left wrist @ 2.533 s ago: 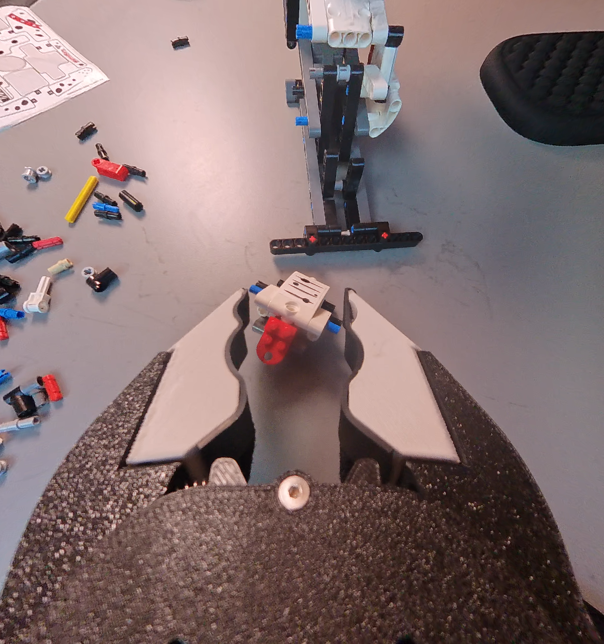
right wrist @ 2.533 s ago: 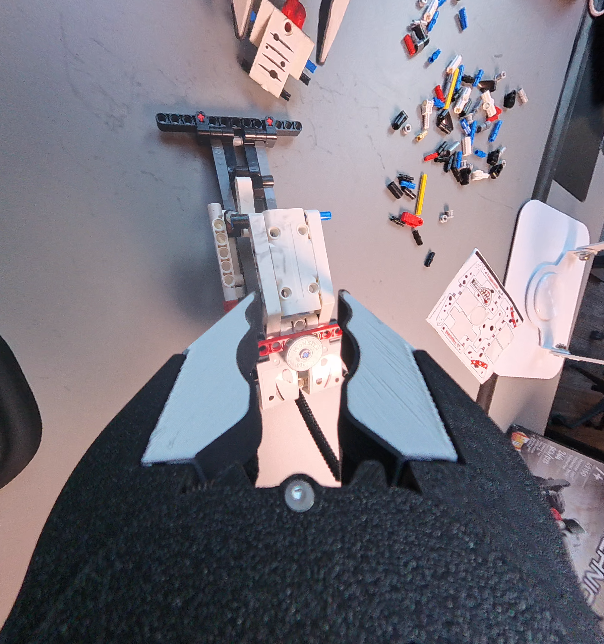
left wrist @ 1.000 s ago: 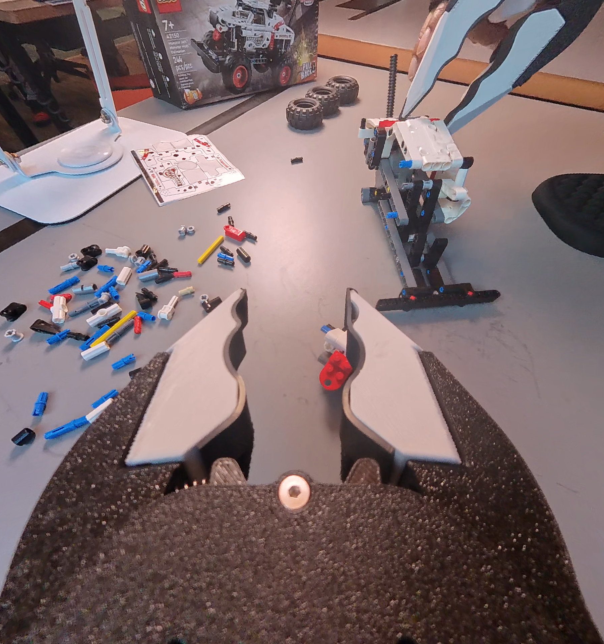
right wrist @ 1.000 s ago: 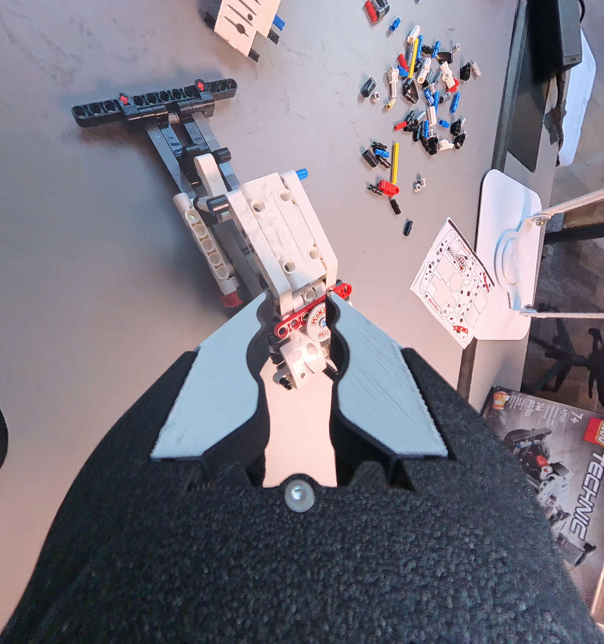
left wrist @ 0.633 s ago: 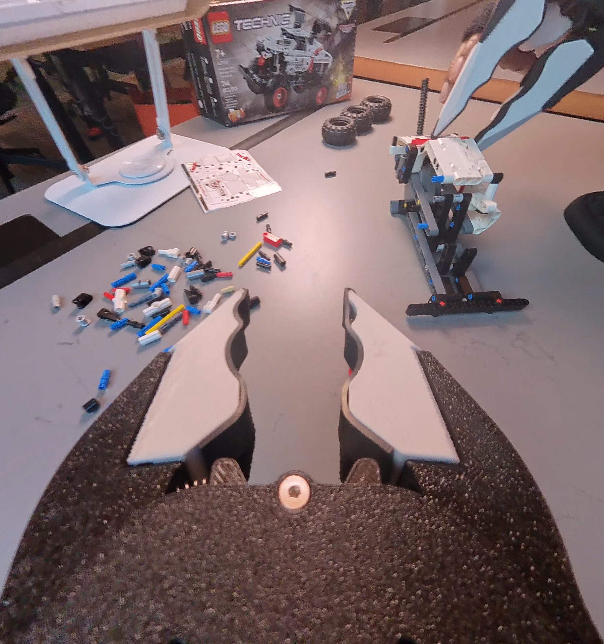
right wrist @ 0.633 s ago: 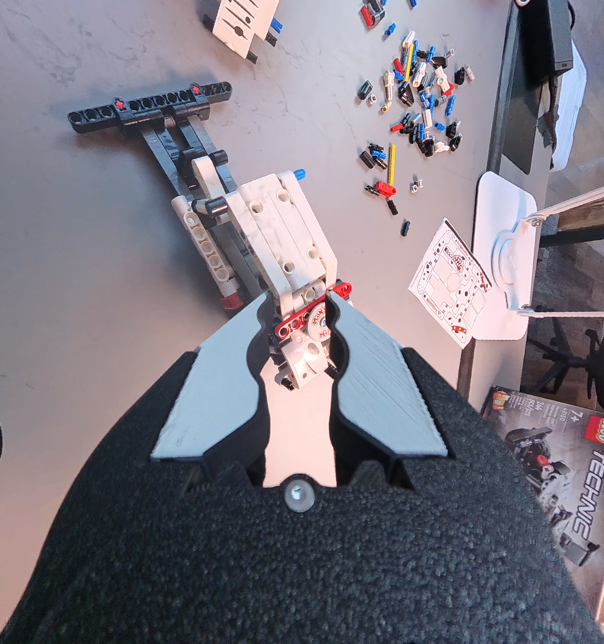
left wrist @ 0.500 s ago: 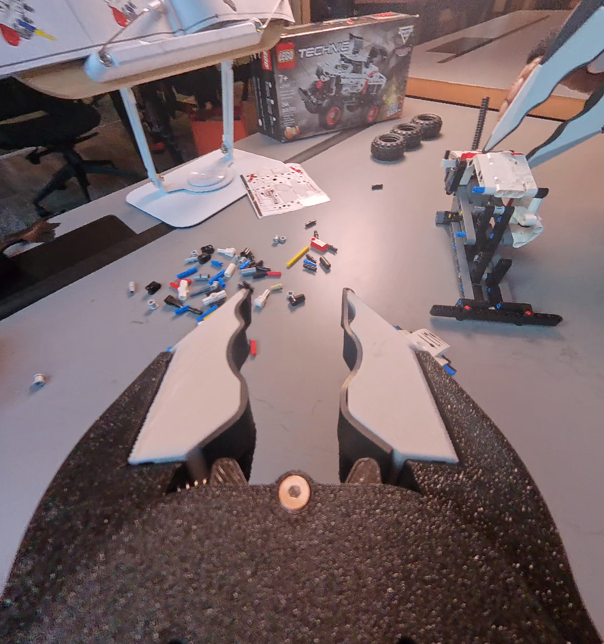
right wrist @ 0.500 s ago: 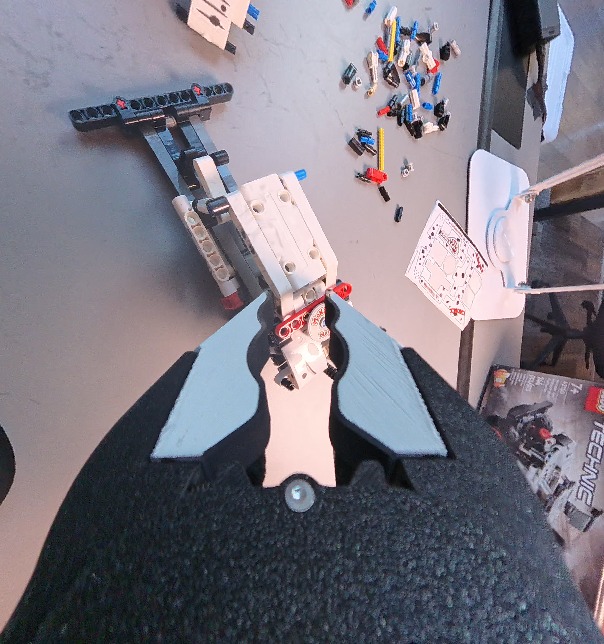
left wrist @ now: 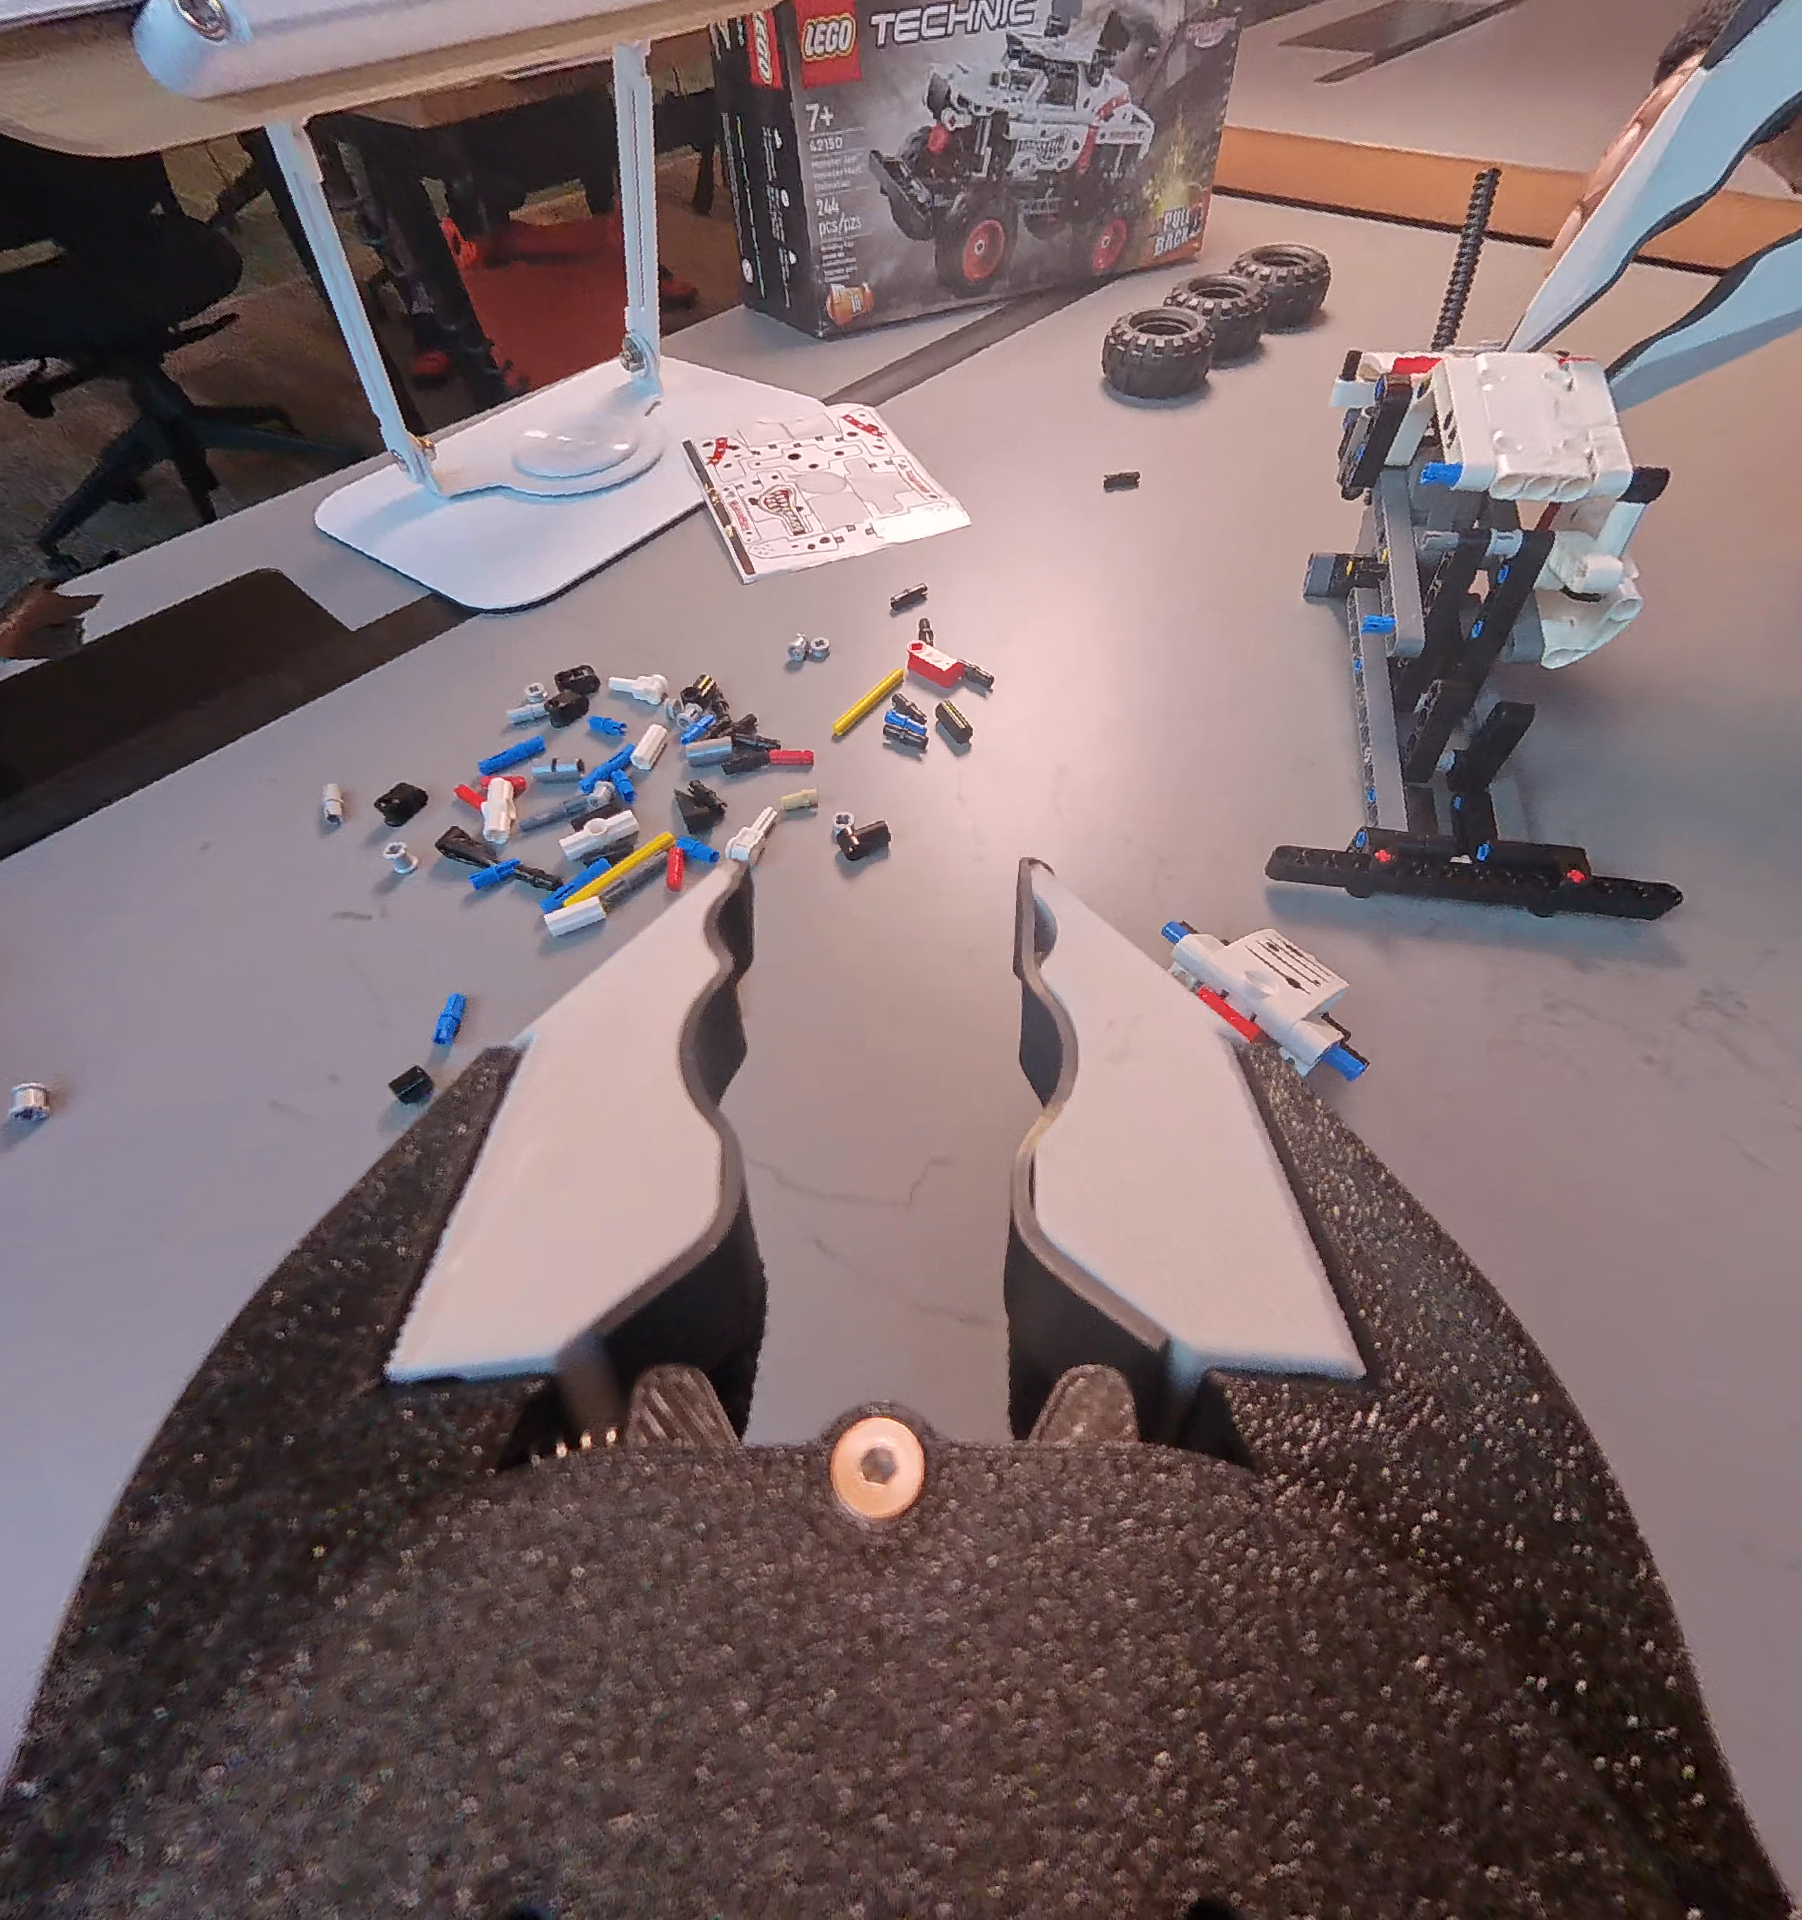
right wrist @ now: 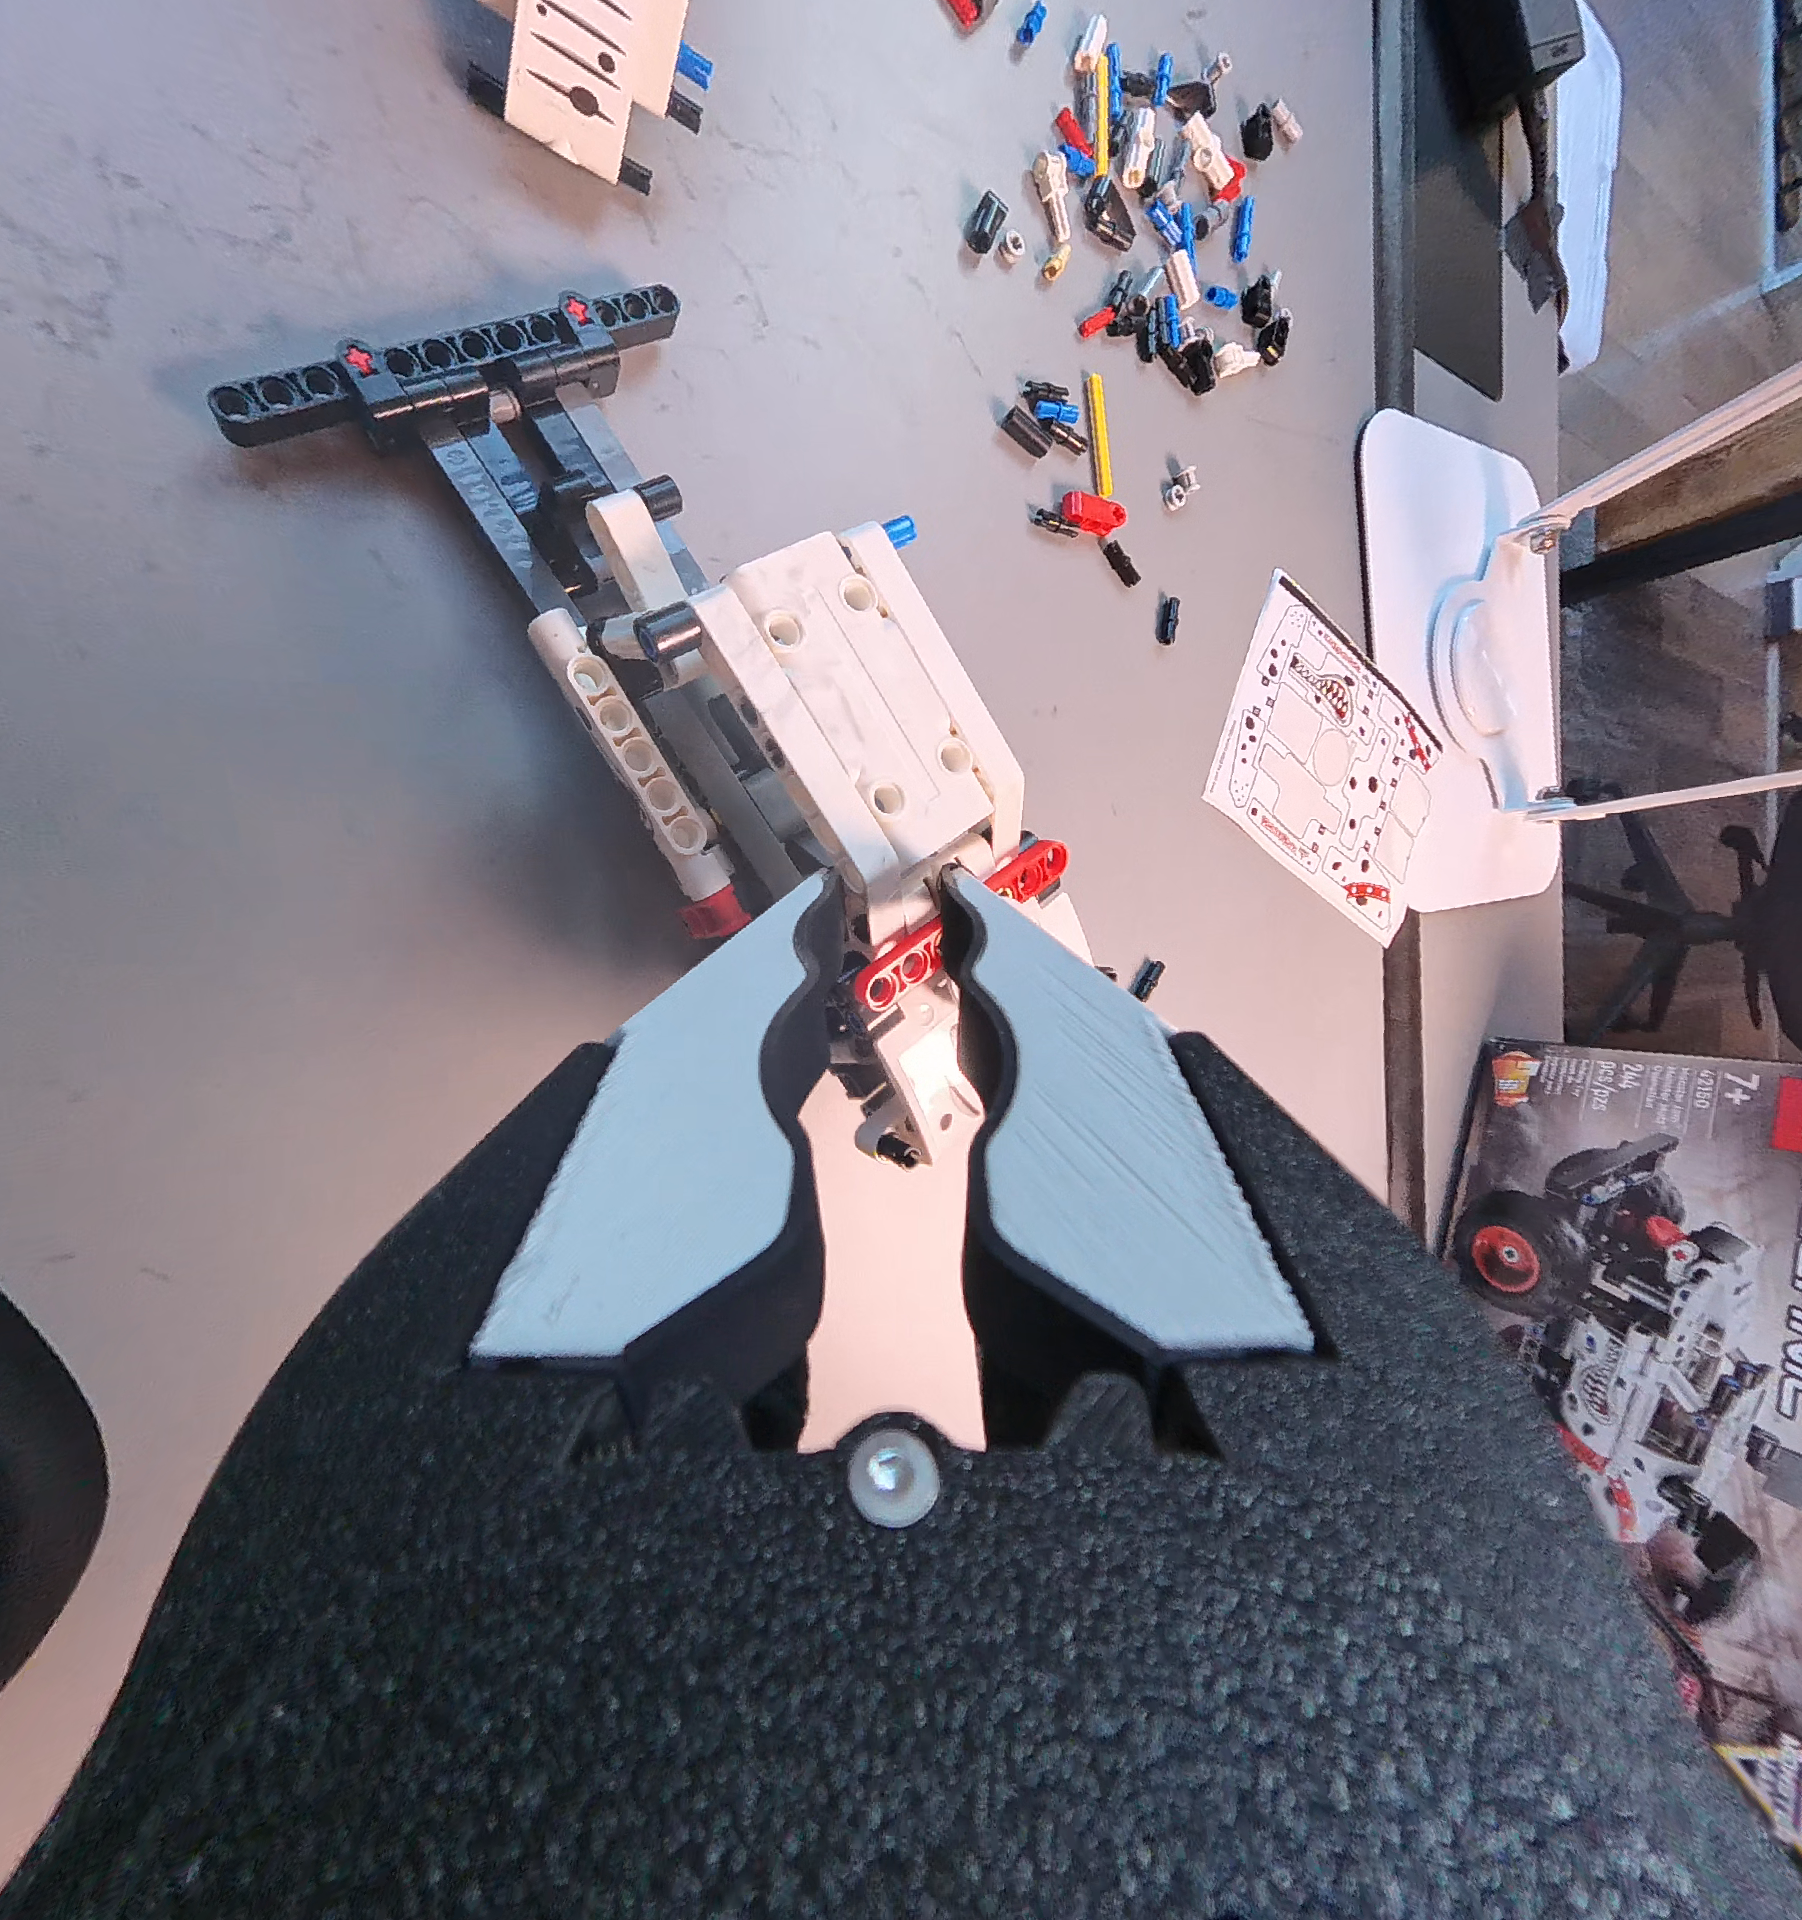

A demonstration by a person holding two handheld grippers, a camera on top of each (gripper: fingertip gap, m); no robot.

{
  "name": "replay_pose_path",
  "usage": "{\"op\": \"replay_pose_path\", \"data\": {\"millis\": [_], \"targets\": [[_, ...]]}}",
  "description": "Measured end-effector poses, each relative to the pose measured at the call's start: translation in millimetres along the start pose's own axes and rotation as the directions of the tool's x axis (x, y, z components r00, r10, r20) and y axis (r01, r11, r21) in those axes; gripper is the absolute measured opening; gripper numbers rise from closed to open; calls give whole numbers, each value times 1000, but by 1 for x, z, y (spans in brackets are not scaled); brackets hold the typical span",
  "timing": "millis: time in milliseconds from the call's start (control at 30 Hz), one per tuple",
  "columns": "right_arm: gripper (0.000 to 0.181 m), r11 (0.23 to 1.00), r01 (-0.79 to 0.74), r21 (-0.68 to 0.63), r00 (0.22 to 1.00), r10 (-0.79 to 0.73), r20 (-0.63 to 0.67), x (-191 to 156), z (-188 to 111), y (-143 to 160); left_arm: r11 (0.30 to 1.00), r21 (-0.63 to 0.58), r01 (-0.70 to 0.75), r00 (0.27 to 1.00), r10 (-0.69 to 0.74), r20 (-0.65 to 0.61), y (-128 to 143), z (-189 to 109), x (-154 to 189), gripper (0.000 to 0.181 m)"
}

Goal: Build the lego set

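Note:
The half-built lego model [left wrist: 1468, 582], black, grey and white, stands tilted on its long black beam [left wrist: 1468, 883] on the grey table. My right gripper [right wrist: 889, 894] is shut on the model's [right wrist: 835, 707] upper white and red end and holds it up. My left gripper [left wrist: 881, 883] is open and empty above the table. A small white sub-assembly with blue pins [left wrist: 1266, 987] lies just right of its right finger; it also shows in the right wrist view [right wrist: 590, 73]. A scatter of small loose pieces [left wrist: 648, 779] lies ahead to the left.
A sticker sheet [left wrist: 824, 499], a white lamp base [left wrist: 523, 499], the set's box [left wrist: 980, 156] and three black tyres [left wrist: 1219, 312] lie toward the far edge. A black padded object [right wrist: 3, 1475] sits at the right wrist view's left edge. The table edge [right wrist: 1396, 987] runs beside the box. One gripper's finger ends stand about 25 cm off the other's.
My left gripper let go of the white sub-assembly, left it on the table, drew back and swung left. My right gripper closed tighter on the model's end and tilted it.

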State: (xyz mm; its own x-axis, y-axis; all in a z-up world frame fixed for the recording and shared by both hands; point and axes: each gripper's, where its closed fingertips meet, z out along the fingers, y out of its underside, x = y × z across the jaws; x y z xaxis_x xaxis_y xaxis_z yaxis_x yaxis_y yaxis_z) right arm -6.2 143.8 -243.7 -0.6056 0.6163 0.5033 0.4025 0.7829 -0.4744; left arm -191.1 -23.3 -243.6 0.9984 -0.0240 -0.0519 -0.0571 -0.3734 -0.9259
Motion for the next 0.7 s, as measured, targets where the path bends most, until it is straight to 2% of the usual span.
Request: {"op": "replay_pose_path", "data": {"millis": [567, 700], "targets": [[19, 983, -181, 38, 980, 183, -83, 0, -1, -1, 1000, -21, -13, 999, 12, -44, 3, 7, 14, 50], [25, 956, -283, 74, 952, 289, -102, 2, -11, -3, 1000, -16, -19, 999, 18, -46, 1, 6, 15, 50]]}}
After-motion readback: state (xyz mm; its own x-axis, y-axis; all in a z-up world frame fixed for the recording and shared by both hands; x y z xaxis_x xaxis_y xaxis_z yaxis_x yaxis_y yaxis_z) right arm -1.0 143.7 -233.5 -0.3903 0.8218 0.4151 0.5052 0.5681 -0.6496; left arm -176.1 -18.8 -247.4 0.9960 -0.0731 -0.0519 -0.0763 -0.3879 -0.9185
